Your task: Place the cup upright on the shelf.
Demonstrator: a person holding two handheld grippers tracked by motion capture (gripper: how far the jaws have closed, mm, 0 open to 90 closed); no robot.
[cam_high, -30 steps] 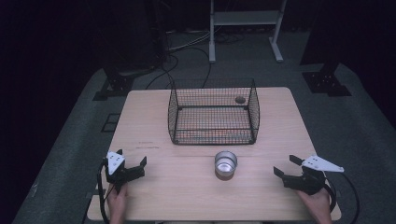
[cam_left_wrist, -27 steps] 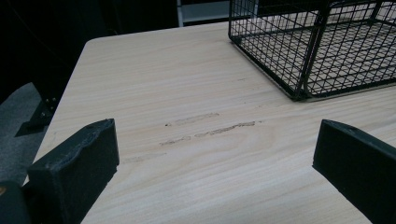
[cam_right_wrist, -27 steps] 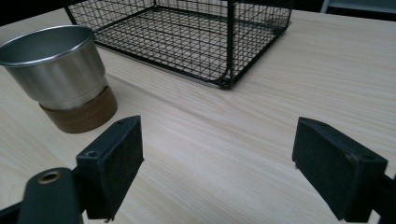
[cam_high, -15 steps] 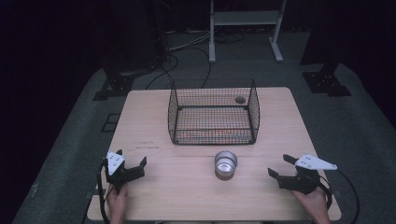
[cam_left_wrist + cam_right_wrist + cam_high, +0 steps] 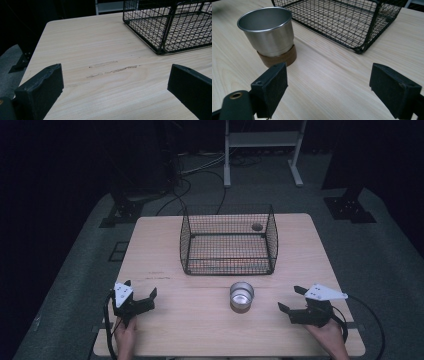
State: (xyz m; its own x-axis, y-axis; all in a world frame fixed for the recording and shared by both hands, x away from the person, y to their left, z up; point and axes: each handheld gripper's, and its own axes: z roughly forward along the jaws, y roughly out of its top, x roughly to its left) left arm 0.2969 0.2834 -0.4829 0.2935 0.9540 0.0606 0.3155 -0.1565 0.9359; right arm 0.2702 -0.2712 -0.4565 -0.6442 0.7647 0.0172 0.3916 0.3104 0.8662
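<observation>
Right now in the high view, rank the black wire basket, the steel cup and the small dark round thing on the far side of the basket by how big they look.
1. Black wire basket, by far the largest.
2. Shiny steel cup on the pale wooden table.
3. Small dark round thing, smallest; it lies farther from the camera, but the gap looks too big for that to change the order.

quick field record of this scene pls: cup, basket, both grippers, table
cup: steel cup upright, empty, on a brown round base, in front of the basket
basket: black wire basket at table centre, open top
left gripper: left gripper open, nothing between its fingers, near the table's left front
right gripper: right gripper open, jaws just been opening, nothing between them, right of the cup, apart from it
table: light wooden table, scuff marks near the left gripper
</observation>
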